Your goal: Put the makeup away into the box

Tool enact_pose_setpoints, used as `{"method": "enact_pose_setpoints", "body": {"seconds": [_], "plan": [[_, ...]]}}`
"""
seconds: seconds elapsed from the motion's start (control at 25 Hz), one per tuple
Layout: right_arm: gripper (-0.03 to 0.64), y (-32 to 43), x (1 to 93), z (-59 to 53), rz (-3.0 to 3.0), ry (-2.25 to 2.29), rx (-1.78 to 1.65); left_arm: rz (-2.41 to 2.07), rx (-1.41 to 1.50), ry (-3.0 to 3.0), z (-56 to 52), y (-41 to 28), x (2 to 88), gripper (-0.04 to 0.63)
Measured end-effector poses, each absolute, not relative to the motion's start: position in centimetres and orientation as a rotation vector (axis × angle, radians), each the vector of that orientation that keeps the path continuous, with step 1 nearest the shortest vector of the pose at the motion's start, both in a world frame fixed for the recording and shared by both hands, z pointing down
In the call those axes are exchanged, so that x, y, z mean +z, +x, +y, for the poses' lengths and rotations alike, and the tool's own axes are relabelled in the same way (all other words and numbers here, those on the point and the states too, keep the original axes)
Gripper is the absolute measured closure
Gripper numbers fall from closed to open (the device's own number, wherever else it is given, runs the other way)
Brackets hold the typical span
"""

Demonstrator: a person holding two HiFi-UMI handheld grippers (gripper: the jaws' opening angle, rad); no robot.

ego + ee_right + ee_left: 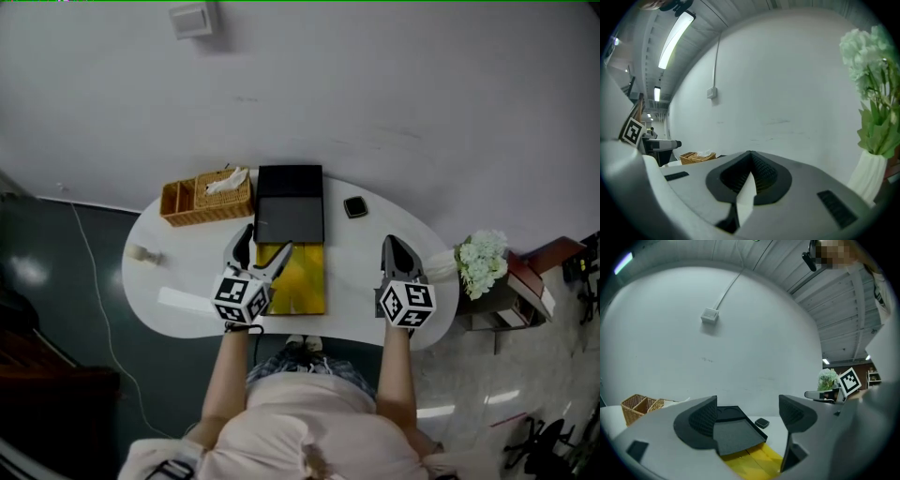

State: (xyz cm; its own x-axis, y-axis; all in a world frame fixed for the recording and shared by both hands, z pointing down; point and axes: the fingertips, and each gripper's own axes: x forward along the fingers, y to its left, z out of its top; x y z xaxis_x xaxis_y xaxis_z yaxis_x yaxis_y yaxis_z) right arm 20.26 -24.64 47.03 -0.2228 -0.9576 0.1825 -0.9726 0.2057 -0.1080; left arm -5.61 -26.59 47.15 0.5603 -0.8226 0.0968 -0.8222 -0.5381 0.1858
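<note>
- Lying on the white table (pixel 361 300) just right of the box's raised black lid (pixel 290 191), the small dark compact (pixel 355 207) is the one clear piece of makeup in view. It is apart from the box and nothing is holding it.
- Judged handling: small, flat, rigid and light. The glossy shell is likely slippery, and a hinged case could spring open if it is squeezed on its faces.
- Judged hold: across two opposite side edges, low to the table, with moderate pressure.
- The box (pixel 305 281) shows a yellow inside, open and facing up, in front of the lid. No contents can be made out in it.
- The left gripper (pixel 268 238) hangs over the yellow inside of the box. Its jaws stand wide apart with nothing between them.
- The right gripper (pixel 392 246) is right of the box and nearer the person than the compact. Its jaws are pressed together on nothing.
- A wicker basket (pixel 178 202) of tissues sits just left of the lid.
- A small pale item (pixel 145 253) lies well left of the box, too small to identify.
- White flowers (pixel 480 261) stand well right of the box, past the table's edge.
</note>
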Motion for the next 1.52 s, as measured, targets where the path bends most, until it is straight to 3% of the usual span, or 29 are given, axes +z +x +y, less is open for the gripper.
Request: {"method": "enact_pose_setpoints", "body": {"seconds": [0.56, 1.0, 1.52], "plan": [[0.601, 22.6, 44.8, -31.7, -2.362, 1.930, 0.320, -0.985, 0.342, 2.762, -35.2, 8.7, 45.7, 0.201], [0.601, 25.6, 49.8, -40.0, -2.285, 1.847, 0.479, -0.547, 0.812, 2.722, -41.7, 18.7, 55.2, 0.201], [0.601, 29.0, 57.0, -41.9, -2.201, 1.817, 0.609, -0.102, 1.385, 2.647, -43.0, 23.7, 64.9, 0.201]]}}
